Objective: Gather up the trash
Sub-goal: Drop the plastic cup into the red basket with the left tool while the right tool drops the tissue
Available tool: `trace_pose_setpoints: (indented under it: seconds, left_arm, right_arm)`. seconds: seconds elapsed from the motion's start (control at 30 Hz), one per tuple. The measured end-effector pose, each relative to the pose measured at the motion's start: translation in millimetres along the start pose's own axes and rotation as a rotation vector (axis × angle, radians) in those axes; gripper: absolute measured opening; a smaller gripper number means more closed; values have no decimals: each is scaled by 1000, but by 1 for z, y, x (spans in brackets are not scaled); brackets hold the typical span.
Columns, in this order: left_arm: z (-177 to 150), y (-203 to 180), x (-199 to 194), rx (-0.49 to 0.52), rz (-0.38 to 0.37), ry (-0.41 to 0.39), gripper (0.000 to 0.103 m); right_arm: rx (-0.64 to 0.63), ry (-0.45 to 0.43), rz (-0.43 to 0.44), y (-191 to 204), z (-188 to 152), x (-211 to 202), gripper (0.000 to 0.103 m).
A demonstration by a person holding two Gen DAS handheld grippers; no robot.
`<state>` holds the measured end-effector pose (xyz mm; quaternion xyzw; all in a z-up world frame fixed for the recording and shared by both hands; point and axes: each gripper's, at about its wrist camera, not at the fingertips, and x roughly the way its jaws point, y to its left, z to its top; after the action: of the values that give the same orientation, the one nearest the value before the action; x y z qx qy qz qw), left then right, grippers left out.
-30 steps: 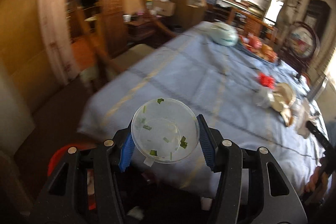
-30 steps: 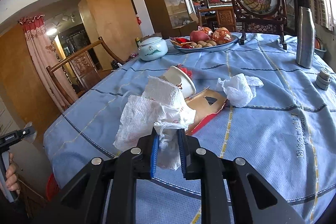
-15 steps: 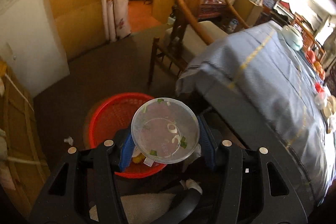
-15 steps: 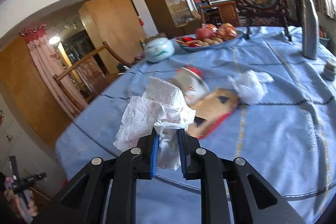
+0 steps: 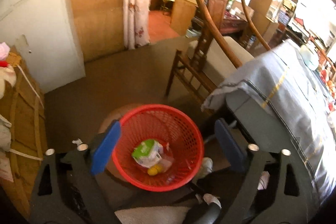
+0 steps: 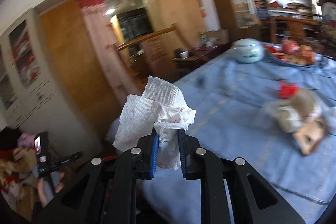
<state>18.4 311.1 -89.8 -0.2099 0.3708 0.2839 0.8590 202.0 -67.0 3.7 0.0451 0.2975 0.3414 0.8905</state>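
The left claw (image 5: 166,146) hangs over the red basket (image 5: 134,119) on the floor, jaws opening with nothing between them, placed for dropping trash in. The right claw (image 6: 168,152) pinches a crumpled paper towel (image 6: 151,110) above the blue-clothed surface (image 6: 241,119), beside a wooden chair (image 5: 201,51).

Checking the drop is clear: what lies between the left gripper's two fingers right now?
Nothing is held. The left gripper's opening jaws frame the red basket below, in the left wrist view.
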Motion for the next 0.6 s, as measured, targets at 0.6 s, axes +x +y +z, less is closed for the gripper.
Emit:
trace_pose_setpoints:
  seconds: [0.6]
  left_arm:
    - [13,70,20,-229,104,9,95]
  right_arm:
    - [-215,331,284,150,-21,137,18]
